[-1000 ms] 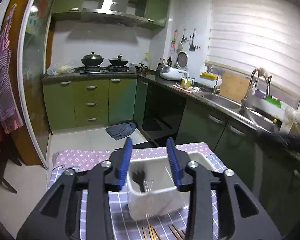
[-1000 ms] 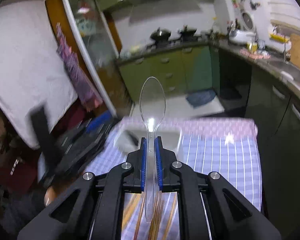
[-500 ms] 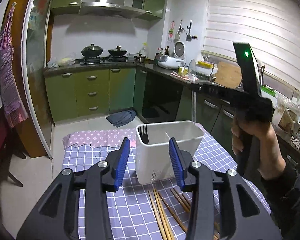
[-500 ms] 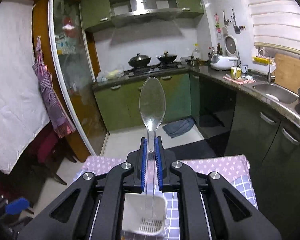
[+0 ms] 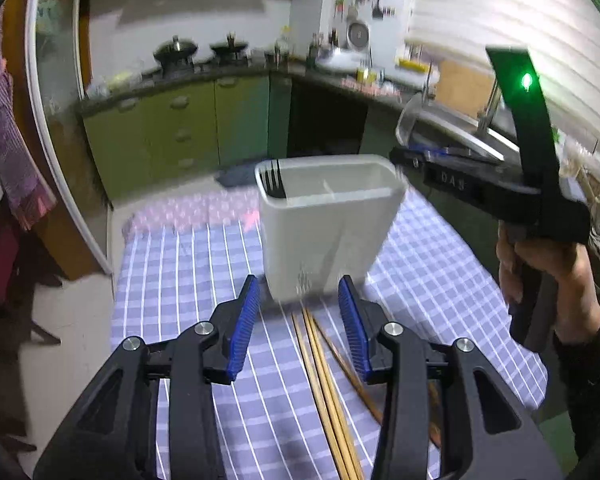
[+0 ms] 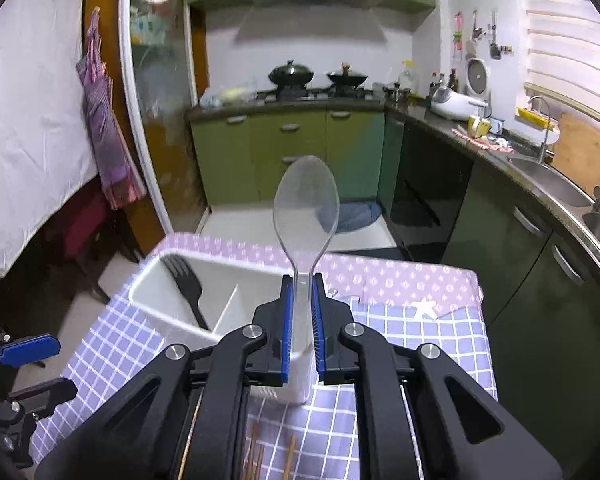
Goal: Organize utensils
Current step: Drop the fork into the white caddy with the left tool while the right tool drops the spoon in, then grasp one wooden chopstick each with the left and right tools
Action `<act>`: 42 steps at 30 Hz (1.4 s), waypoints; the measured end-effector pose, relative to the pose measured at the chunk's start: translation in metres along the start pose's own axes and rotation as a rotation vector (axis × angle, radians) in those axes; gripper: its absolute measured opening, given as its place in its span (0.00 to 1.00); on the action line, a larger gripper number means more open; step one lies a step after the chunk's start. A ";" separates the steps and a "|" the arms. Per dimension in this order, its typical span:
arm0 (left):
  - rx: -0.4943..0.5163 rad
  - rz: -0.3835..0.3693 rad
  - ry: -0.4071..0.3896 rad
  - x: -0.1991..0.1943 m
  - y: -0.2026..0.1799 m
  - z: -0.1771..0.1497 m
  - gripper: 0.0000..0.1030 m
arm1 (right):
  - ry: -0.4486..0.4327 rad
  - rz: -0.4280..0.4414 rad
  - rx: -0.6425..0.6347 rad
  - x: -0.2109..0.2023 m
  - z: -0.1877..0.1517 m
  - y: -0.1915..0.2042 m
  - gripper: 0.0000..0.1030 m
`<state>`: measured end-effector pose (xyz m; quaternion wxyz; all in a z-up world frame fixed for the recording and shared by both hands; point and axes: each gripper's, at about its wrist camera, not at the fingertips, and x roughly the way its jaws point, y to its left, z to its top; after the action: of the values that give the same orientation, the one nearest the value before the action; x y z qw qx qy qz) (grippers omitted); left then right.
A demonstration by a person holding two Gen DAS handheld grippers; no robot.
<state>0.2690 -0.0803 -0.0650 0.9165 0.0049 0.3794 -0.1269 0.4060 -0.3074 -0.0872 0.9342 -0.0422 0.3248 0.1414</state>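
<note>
A white two-compartment utensil holder (image 5: 328,224) stands on the checked tablecloth (image 5: 188,280); it also shows in the right wrist view (image 6: 220,292). A black fork (image 6: 186,284) stands in its left compartment. My right gripper (image 6: 300,320) is shut on a clear plastic spoon (image 6: 306,208), bowl upward, handle down over the holder's right compartment. My left gripper (image 5: 300,328) is open and empty, just in front of the holder. Several wooden chopsticks (image 5: 324,380) lie on the cloth between its fingers.
The table's edges drop to the floor on the left and far side. Green kitchen cabinets (image 6: 284,152) and a counter with a sink (image 6: 556,184) line the back and right. The right hand and gripper body (image 5: 540,208) hover at the table's right.
My right gripper has lowered the spoon toward the holder's right compartment. My left gripper has pulled back and down, away from the holder.
</note>
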 end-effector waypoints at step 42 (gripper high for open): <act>-0.028 0.091 0.657 0.158 -0.026 -0.045 0.13 | 0.410 0.049 -0.009 -0.030 -0.119 -0.051 0.35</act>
<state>0.3392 -0.1366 -0.2048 0.7497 0.0501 0.6559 -0.0721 0.3279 -0.3840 -0.1625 0.8445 -0.0664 0.5085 0.1540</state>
